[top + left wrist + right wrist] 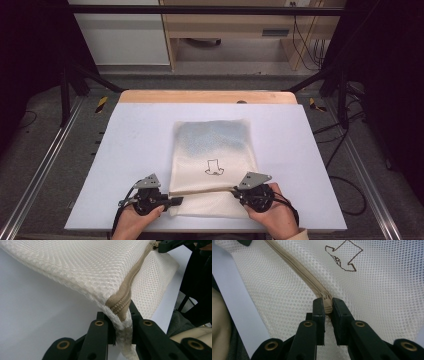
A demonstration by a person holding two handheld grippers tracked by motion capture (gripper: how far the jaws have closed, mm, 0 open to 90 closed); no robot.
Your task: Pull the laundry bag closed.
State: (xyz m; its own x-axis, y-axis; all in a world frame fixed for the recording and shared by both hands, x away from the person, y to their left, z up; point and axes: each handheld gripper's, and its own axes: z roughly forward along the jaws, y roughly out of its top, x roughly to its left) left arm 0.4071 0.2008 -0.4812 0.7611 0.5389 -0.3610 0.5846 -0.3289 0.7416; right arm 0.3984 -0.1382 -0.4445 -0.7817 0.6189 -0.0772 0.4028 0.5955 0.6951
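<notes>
pinching zipper (325, 305) | right hand-held gripper (327, 308) | left hand-held gripper (122, 315) clamps mesh bag (215, 145) corner

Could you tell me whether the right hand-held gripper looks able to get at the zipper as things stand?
Probably yes: the right hand-held gripper already pinches the tan zipper on the mesh bag, nothing between them.

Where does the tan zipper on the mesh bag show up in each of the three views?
High view: the zipper runs as a thin tan line across the mesh bag near its front edge, between the left gripper and right gripper.
Left gripper view: it climbs from the jaws at bottom centre to the upper right.
Right gripper view: it runs from the top left down to the jaws.
Shared landmark: the zipper's two clamped ends.
</notes>
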